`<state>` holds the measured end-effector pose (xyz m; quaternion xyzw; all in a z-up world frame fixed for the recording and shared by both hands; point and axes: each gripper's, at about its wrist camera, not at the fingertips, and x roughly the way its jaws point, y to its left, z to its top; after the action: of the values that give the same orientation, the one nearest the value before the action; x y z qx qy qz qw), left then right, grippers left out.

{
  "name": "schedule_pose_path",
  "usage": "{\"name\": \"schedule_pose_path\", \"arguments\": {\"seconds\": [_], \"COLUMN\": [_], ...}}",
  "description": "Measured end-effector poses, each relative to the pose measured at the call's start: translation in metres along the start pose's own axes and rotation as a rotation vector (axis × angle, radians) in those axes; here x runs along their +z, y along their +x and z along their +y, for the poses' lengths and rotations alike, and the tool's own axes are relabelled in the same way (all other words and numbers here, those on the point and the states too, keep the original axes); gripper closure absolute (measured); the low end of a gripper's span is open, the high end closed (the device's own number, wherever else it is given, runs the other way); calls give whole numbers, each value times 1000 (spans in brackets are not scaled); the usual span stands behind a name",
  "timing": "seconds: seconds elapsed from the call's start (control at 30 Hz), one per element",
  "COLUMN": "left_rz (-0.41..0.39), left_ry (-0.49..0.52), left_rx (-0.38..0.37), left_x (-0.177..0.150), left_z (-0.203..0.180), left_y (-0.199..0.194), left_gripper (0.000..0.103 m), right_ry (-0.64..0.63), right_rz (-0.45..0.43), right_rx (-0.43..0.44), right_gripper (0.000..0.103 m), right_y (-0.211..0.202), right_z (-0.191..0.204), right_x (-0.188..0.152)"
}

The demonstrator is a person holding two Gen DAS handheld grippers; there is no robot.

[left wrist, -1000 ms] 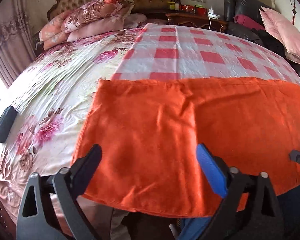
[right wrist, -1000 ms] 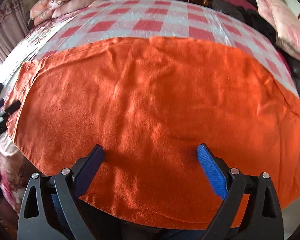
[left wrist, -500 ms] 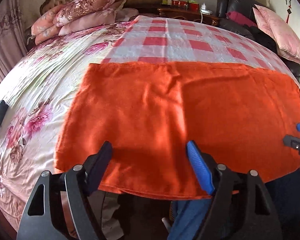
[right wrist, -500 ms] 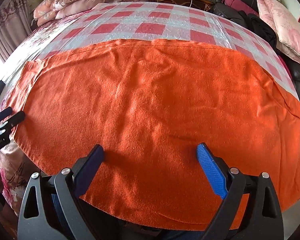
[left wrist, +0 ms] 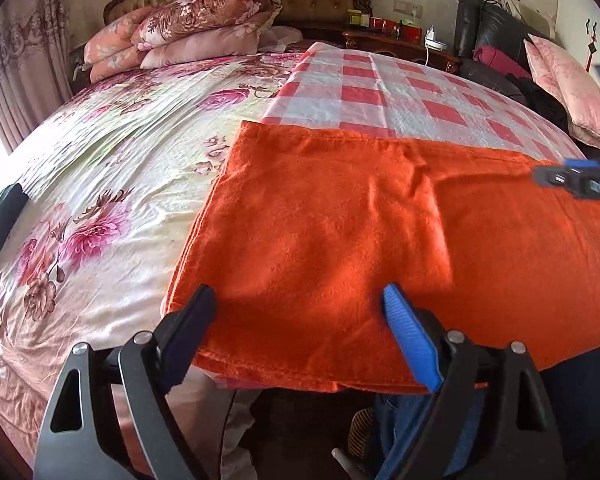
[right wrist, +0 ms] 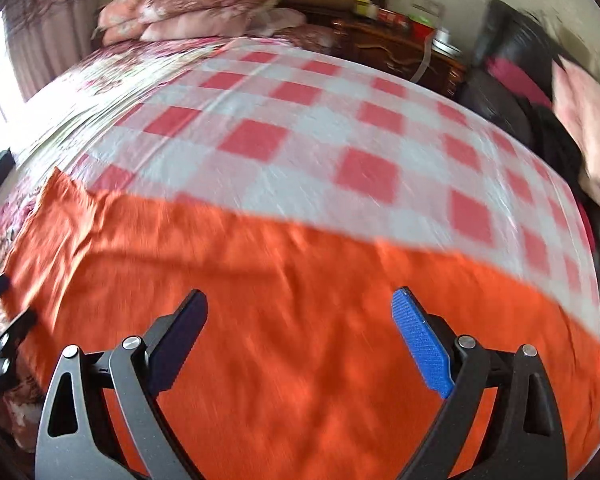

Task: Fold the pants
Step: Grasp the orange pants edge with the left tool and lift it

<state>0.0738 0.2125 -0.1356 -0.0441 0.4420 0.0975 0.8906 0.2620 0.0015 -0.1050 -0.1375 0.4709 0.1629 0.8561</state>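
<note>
The orange pants (left wrist: 380, 232) lie flat across the near edge of the bed, folded into a wide band, partly on a red-and-white checked cloth (left wrist: 400, 92). My left gripper (left wrist: 300, 312) is open and empty, just above the pants' near left corner. My right gripper (right wrist: 300, 312) is open and empty over the middle of the pants (right wrist: 300, 300); this view is blurred. The right gripper's tip shows at the right edge of the left wrist view (left wrist: 576, 180). The left gripper's fingers show at the left edge of the right wrist view (right wrist: 4, 320).
A floral bedsheet (left wrist: 100, 184) covers the bed's left side, with stacked quilts (left wrist: 188, 32) by the headboard. A dark object (left wrist: 0, 220) lies at the bed's left edge. A nightstand (left wrist: 400, 40) and a black sofa with pink cushions (left wrist: 560, 76) stand at the right.
The left gripper has shifted left toward the pants' left corner. The right gripper has moved forward and up over the pants, its view now blurred. Both stayed open.
</note>
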Motion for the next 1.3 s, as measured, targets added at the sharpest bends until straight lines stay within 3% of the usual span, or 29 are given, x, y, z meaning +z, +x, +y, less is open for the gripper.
{"name": "schedule_pose_path", "arguments": {"seconds": [0.13, 0.2, 0.3, 0.4, 0.5, 0.6, 0.7, 0.83, 0.97, 1.07, 1.3], "left_rz": [-18, -38, -62, -68, -44, -16, 22, 65, 99, 72, -32], "left_ry": [22, 21, -79, -315, -549, -699, -760, -855, -905, -763, -546], "left_rx": [-6, 40, 37, -92, -271, -470, -566, -694, -656, -542, -420], "left_x": [-3, -6, -10, -21, -42, -55, -59, -62, -67, -49, -10], "left_z": [0, 7, 37, 86, 129, 150, 149, 142, 147, 136, 105], "left_y": [-3, -9, -21, -30, -22, -3, 10, 22, 22, -3, -35], "left_gripper": [17, 17, 17, 20, 32, 35, 44, 71, 90, 91, 91], "right_ry": [-19, -3, 14, 20, 40, 53, 52, 12, -14, -59, -141], "right_rz": [29, 9, -4, -24, -32, -38, -18, -32, -42, -21, 60], "right_rx": [2, 10, 13, 10, 29, 25, -21, -23, 30, 95, 105], "right_gripper": [13, 13, 12, 11, 11, 11, 11, 11, 11, 11, 14], "right_y": [31, 37, 39, 40, 41, 42, 39, 18, -2, -11, 1], "right_z": [12, 12, 12, 12, 9, 10, 15, 33, 55, 78, 110], "right_x": [16, 20, 20, 18, 17, 18, 19, 8, -6, -13, -26]}}
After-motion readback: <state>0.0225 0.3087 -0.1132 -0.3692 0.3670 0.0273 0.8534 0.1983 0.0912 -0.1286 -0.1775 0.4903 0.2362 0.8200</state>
